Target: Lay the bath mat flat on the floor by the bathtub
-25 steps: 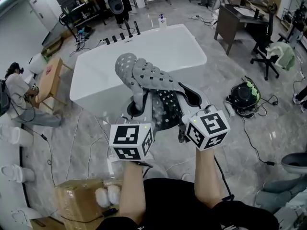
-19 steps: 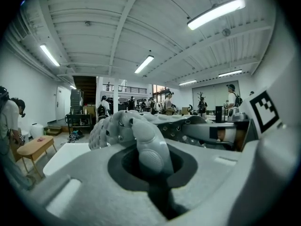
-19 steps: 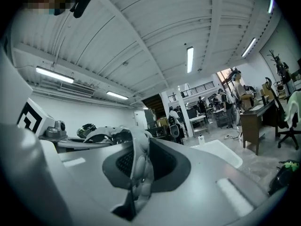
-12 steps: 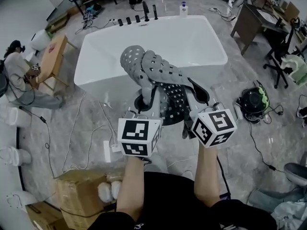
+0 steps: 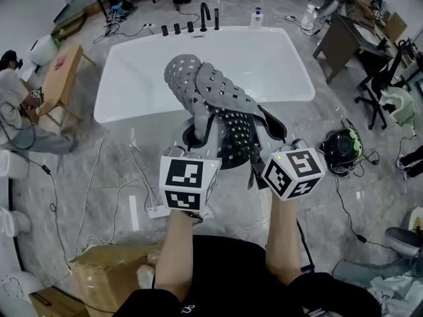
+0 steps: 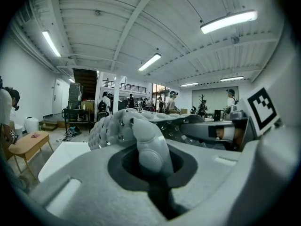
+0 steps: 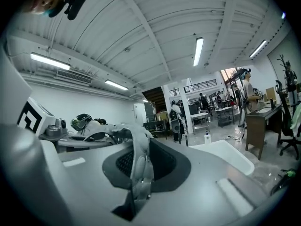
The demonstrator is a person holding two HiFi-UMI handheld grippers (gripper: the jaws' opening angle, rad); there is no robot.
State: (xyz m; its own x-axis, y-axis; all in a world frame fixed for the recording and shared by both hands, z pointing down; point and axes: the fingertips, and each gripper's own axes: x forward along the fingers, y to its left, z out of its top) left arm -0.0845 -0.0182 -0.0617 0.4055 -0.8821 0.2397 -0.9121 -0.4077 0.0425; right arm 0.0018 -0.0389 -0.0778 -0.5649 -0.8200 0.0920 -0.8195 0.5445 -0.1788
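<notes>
A grey bath mat (image 5: 211,101) with many holes hangs bunched between both grippers, raised in front of the white bathtub (image 5: 277,58). My left gripper (image 5: 196,137) is shut on a fold of the bath mat (image 6: 148,147); its marker cube sits low at centre left. My right gripper (image 5: 264,140) is shut on another edge of the bath mat (image 7: 140,168), which runs down between its jaws. In the head view the mat's darker underside faces me, and its lighter top curls away over the tub. Both arms reach forward side by side.
Taps (image 5: 205,15) and a bottle (image 5: 256,18) stand at the tub's far rim. A cardboard box (image 5: 106,276) lies at lower left, cables (image 5: 142,190) cross the marble floor, and a round vacuum (image 5: 340,147) sits at right. A desk (image 5: 350,41) and a seated person (image 5: 16,104) flank the room.
The view has swung toward the tub, which now sits more squarely ahead. Both grippers keep their hold on the bunched mat, and have shifted slightly right and forward.
</notes>
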